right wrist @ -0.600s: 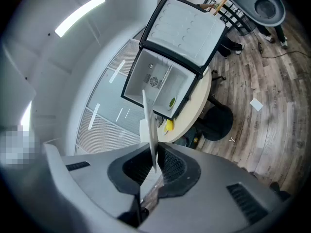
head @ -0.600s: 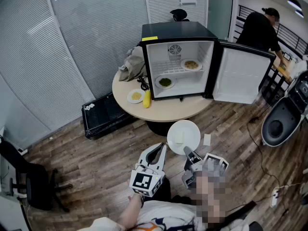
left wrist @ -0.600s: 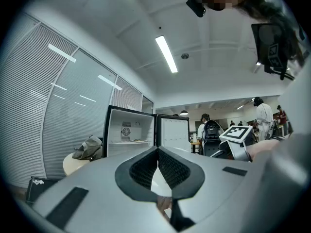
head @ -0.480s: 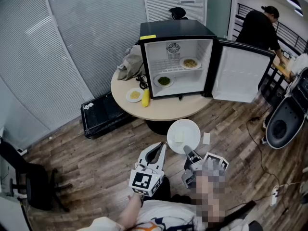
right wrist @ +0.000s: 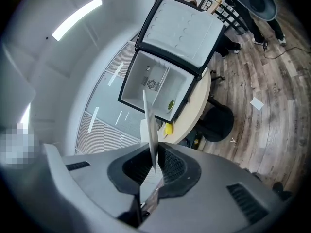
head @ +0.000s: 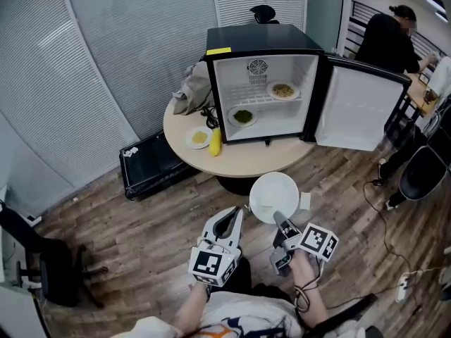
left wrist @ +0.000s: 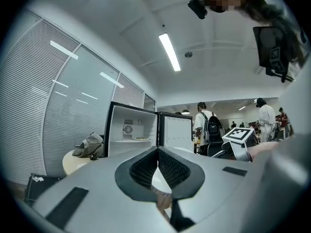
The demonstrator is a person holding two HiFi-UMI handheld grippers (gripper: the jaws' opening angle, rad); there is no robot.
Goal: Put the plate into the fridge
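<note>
A white plate (head: 275,196) hangs over the floor just in front of the round table (head: 271,162), my right gripper (head: 280,220) shut on its near rim. In the right gripper view the plate (right wrist: 149,123) stands edge-on between the pads, in line with the open fridge (right wrist: 158,84). The black fridge (head: 259,42) stands on the table, its door (head: 361,111) swung out to the right. Inside, a plate of noodles (head: 283,90) lies on the shelf and a plate of greens (head: 243,116) on the bottom. My left gripper (head: 235,217) is beside the right one, shut and empty (left wrist: 158,150).
On the table left of the fridge are a small plate of yellow food (head: 199,139), a yellow bottle (head: 215,143) and a grey cloth (head: 193,92). A black case (head: 151,164) lies on the floor. A person (head: 387,44) stands at the back right, near a black chair (head: 423,174).
The plate and my right gripper have shifted a little to the right and toward the table. The left gripper has stayed put. The black chair at the right has moved away.
</note>
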